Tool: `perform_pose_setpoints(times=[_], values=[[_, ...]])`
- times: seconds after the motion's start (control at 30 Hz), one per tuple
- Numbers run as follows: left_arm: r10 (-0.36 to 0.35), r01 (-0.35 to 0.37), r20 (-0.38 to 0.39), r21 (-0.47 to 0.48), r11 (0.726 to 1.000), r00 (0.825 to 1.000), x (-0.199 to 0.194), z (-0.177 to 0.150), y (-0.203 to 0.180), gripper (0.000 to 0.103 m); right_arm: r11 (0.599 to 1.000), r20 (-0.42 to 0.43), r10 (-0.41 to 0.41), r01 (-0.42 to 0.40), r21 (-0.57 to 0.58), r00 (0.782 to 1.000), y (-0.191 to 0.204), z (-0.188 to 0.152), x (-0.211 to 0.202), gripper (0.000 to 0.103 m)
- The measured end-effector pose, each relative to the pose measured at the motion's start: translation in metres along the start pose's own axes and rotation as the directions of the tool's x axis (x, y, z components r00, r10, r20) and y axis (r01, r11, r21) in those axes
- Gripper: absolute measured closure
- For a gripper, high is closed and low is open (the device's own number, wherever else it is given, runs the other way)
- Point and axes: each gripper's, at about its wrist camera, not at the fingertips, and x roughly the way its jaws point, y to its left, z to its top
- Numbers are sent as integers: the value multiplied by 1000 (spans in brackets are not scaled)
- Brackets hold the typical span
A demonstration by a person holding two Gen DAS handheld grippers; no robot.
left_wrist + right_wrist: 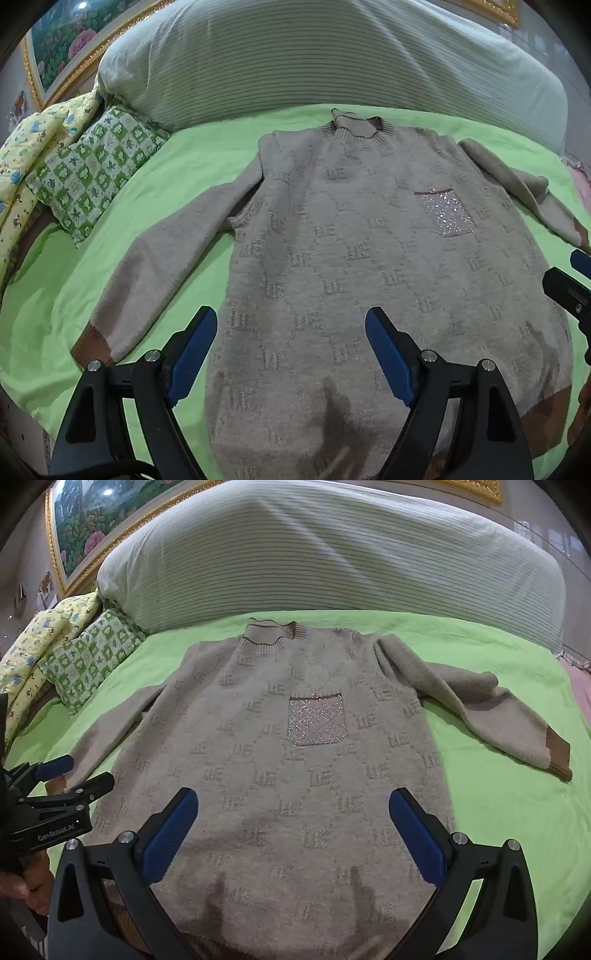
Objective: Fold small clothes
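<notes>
Green bed sheet [155, 206] carries a beige knit sweater [369, 258], laid flat face up, collar at the far end, hem nearest, both sleeves spread outward. No fold is made yet; judged to be the opening step. The next move likely calls for seizing a sleeve or a side edge and carrying it across the body. Left gripper [291, 354] hovers over the near left of the hem, tilted downward, jaws wide apart, holding nothing. Right gripper [293, 834] hovers likewise over the near hem, jaws fully spread, empty.
</notes>
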Motion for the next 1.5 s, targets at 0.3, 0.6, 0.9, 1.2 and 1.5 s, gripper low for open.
perform_pose_setpoints(times=[0.3, 0.6, 0.9, 1.2, 1.5], values=[[7, -8, -7, -19, 1000, 1000, 5, 2, 3, 20, 1000, -2, 4, -4, 7, 1000, 2, 2, 3, 0], [6, -6, 9, -11, 1000, 1000, 2, 5, 1, 20, 1000, -8, 15, -15, 1, 1000, 4, 4, 7, 0], [8, -8, -16, -3, 1000, 1000, 3, 4, 0, 20, 1000, -7, 22, -22, 0, 1000, 4, 4, 6, 0], [17, -17, 10, 2, 1000, 1000, 3, 3, -1, 20, 1000, -11, 25, -25, 13, 1000, 0, 4, 4, 0], [57, -58, 7, 30, 998, 998, 7, 4, -4, 20, 1000, -14, 26, -26, 16, 1000, -2, 3, 4, 0]])
